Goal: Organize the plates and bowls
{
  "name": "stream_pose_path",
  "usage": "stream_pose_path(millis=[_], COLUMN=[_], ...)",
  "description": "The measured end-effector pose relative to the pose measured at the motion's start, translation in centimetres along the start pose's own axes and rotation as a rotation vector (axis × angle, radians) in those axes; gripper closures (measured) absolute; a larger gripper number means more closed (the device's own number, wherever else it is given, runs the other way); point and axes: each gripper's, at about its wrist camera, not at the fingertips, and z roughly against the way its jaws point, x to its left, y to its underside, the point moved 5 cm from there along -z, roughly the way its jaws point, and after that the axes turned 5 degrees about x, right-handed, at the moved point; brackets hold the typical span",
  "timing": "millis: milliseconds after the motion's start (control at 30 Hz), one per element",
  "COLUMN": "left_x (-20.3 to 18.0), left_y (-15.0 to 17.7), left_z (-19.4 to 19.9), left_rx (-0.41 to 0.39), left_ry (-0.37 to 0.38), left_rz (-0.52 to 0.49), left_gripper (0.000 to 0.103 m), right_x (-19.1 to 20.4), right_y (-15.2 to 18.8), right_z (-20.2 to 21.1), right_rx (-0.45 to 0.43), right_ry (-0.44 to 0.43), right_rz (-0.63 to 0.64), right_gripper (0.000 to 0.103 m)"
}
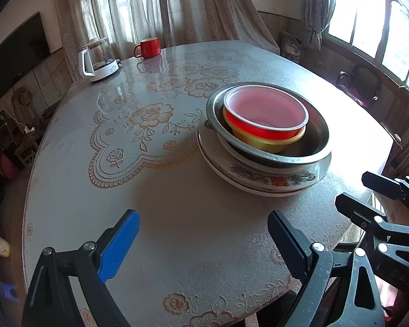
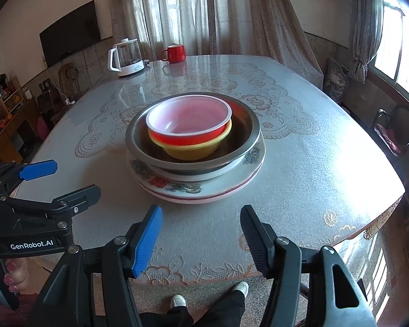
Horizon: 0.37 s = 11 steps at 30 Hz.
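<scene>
Right wrist: left claw (image 2: 68,179) reads "GenRobot.AI" (plate (image 2: 193,190) characters seem red).

A lace-patterned bench (image 2: 300,169) carries a stack of plates (image 2: 204,188) near its front edge; a kettle (image 2: 126,58) and red mug (image 2: 175,53) stand at the far edge.

Home, dining or living room. Big table (image 2: 300,163) under a lace-pattern cover, stacked bowls (image 2: 189,125) and plates (image 2: 231,188) on it. Kettle (image 2: 126,58) and red mug (image 2: 176,53) at the far edge. Flat TV (image 2: 71,32) on the wall, curtains (image 2: 204,11) over the windows, a chair (image 2: 395,130) at the side, cluttered shelf (image 2: 11,117) in the corner
</scene>
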Motion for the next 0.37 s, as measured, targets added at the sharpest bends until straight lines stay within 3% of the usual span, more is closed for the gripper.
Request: stream_pose_path(millis=[367], left_x=[-0.76], left_y=[-0.64], left_z=[-0.05], left_rx=[-0.003], left_ry=[0.013], left_rz=[-0.011], left_gripper=[0.013], right_x=[-0.90], right_y=[-0.04], right_z=[-0.09], right_rx=[0.004], right_ry=[0.007], right_rz=[-0.015], right_gripper=[0.043])
